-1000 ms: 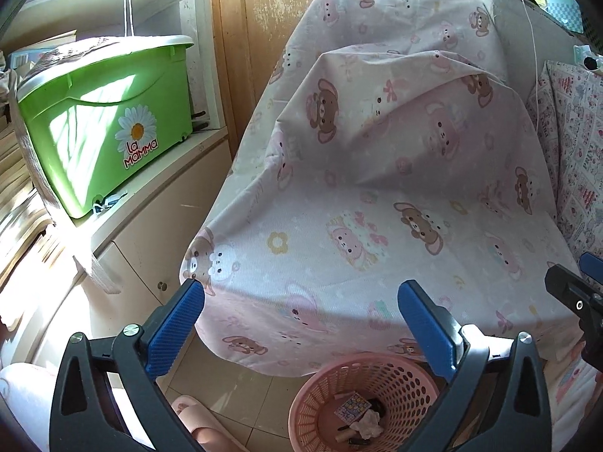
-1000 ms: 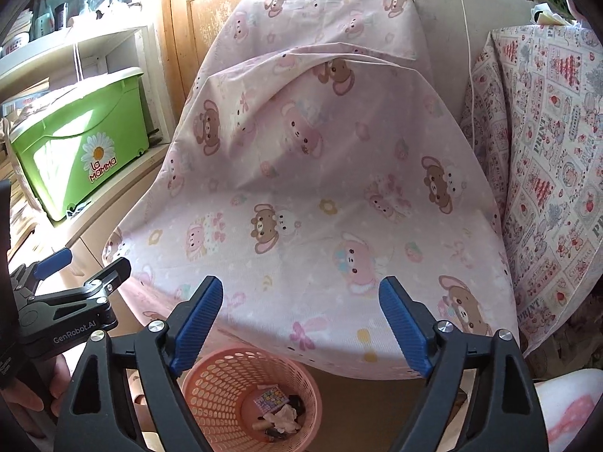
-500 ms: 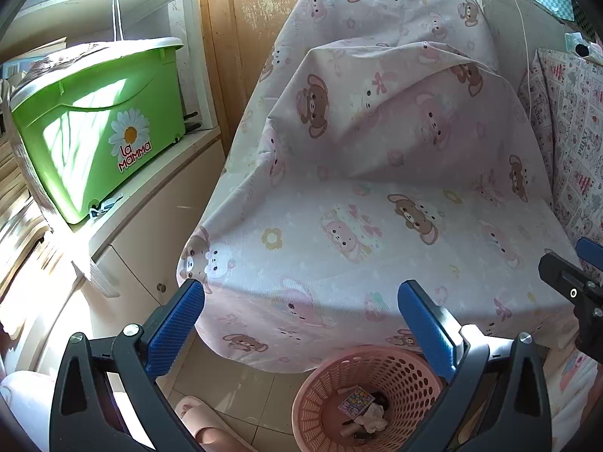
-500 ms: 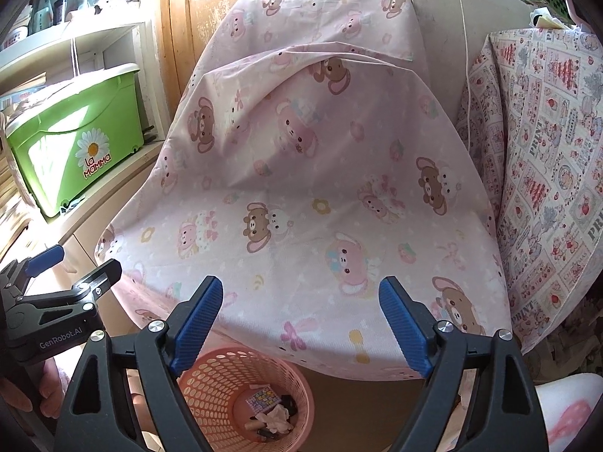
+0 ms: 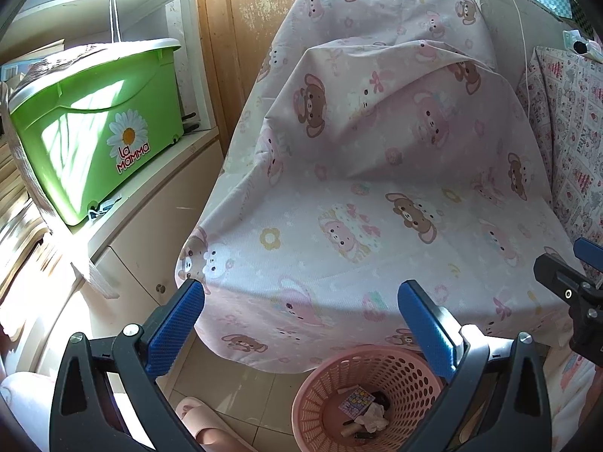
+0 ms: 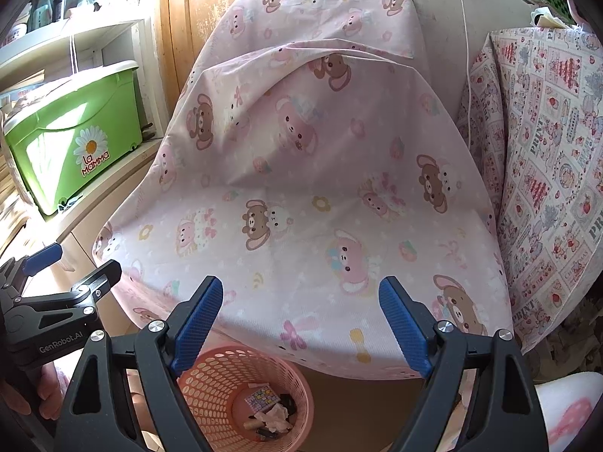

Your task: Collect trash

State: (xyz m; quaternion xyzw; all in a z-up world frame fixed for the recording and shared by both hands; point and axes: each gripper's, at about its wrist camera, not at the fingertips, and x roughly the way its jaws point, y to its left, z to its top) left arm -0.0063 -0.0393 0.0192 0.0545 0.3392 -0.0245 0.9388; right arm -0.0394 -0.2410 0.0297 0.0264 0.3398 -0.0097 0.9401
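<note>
Trash point(image 5: 363, 412) lies at the bottom of the pink basket point(image 5: 316, 395) on the tiled floor, low in my left wrist view: a small patterned packet, a crumpled white wad and some dark bits I can't make out. The basket stands just in front of the draped pink sheet point(image 5: 358, 196), which I take to cover a chair, so anything cleared off the seat has only a short drop. My left hand-held gripper point(image 5: 301, 326) hangs above and to the left of the basket with its blue pads spread wide and nothing between them. I judge it is waiting, not carrying. A pink slipper point(image 5: 194, 412) sits on the floor beside the basket, and the green storage box point(image 5: 101, 128) rests on a white shelf at left, well apart from the work.

From my right wrist view, the same basket point(image 6: 211, 384) sits lower left, with the trash point(image 6: 269, 410) pooled at its centre. My right hand-held gripper point(image 6: 301, 326) is also spread and empty, angled down toward the sheet's point(image 6: 320, 188) front edge. The left hand-held gripper point(image 6: 49, 301) shows at the left edge, held by a hand point(image 6: 15, 399). No loose litter shows on the sheet, so I judge the collecting is mostly done, unless something lies outside these views.
</note>
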